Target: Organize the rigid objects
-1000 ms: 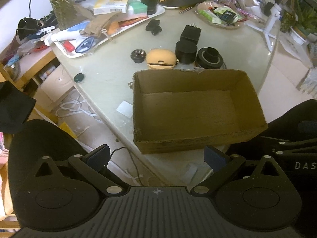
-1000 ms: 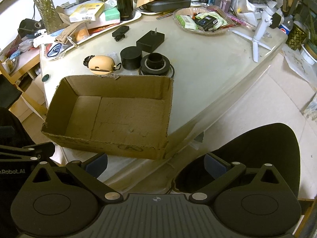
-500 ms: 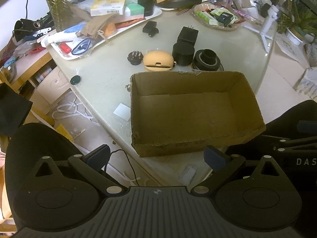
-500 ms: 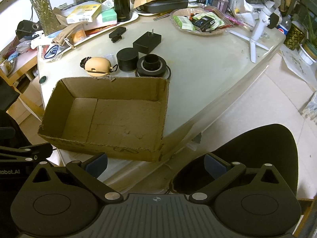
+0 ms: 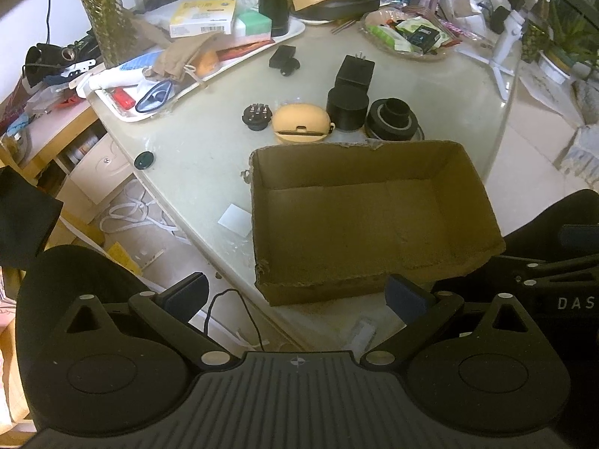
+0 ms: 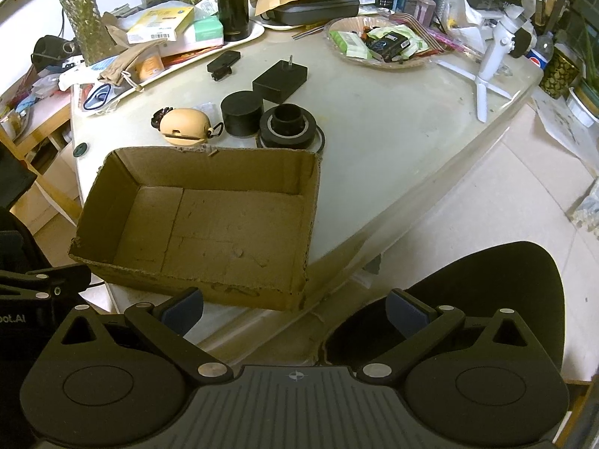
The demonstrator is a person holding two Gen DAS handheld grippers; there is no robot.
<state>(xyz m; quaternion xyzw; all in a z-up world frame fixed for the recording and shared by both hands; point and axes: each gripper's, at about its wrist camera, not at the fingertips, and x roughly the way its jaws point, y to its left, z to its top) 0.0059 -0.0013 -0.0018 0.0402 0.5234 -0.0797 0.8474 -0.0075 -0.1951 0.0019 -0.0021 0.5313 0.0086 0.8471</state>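
Left gripper (image 5: 295, 293) and right gripper (image 6: 294, 308): jaws wide, empty, hanging short of the table. Box (image 5: 359, 209) empty. Just beyond it: tan case (image 5: 300, 123), black cylinder (image 5: 347, 106), tape roll (image 5: 393, 118), charger (image 5: 355, 69). Judged start: reach over the box, pick the nearest.

Empty cardboard box (image 5: 359, 217) — beyond it, tan case (image 5: 300, 123), black cylinder (image 5: 347, 106), adapter (image 5: 355, 71).

Brown cardboard box (image 5: 359, 224); tan case (image 5: 299, 123); black cylinder (image 5: 347, 106); black tongs (image 5: 295, 295), blue pads (image 5: 406, 297).
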